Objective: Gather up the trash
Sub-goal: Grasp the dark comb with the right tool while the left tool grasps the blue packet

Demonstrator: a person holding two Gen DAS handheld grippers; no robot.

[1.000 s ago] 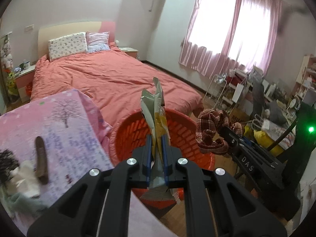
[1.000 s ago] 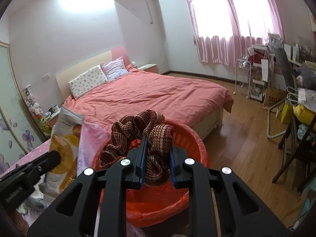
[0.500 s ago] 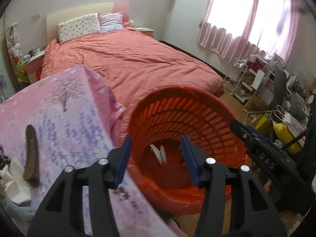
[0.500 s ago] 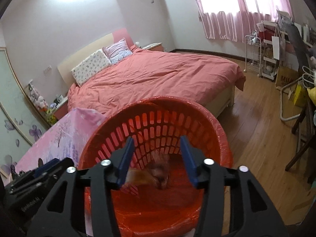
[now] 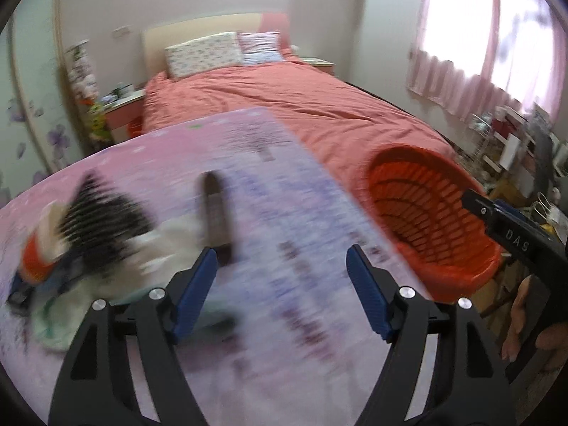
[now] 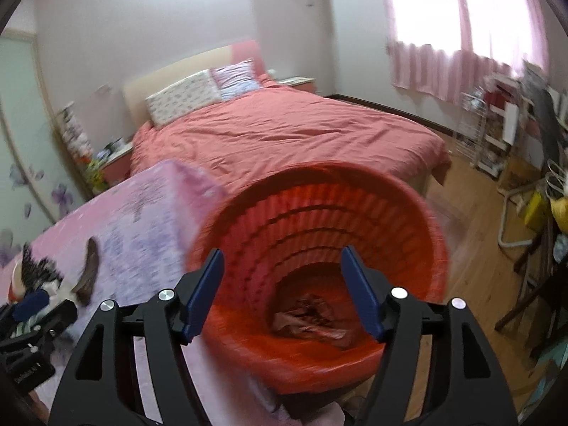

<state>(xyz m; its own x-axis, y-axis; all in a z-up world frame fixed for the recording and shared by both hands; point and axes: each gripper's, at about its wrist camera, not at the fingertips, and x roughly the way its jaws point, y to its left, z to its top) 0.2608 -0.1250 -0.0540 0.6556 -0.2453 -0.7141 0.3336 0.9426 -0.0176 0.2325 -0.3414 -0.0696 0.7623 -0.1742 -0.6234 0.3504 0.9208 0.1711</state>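
1. Nearest, the left gripper (image 5: 280, 280) hangs over the pink table (image 5: 301, 319); its jaws are opening, with nothing between them.
2. Just beyond its left finger lies a dark brown strip (image 5: 214, 211), its long axis running near to far, far end pointing toward the bed (image 5: 284, 106). Blur hides what it is.
3. To its left sits a blurred pile (image 5: 85, 248) of white, black and orange trash.
4. I judge the next pick is the strip: best to straddle it across its narrow width, then close.
5. The right gripper (image 6: 282, 293), jaws also opening and empty, hangs over the red basket (image 6: 408, 213) at the table's right edge.
6. Trash (image 6: 309, 317) lies at the basket's bottom.
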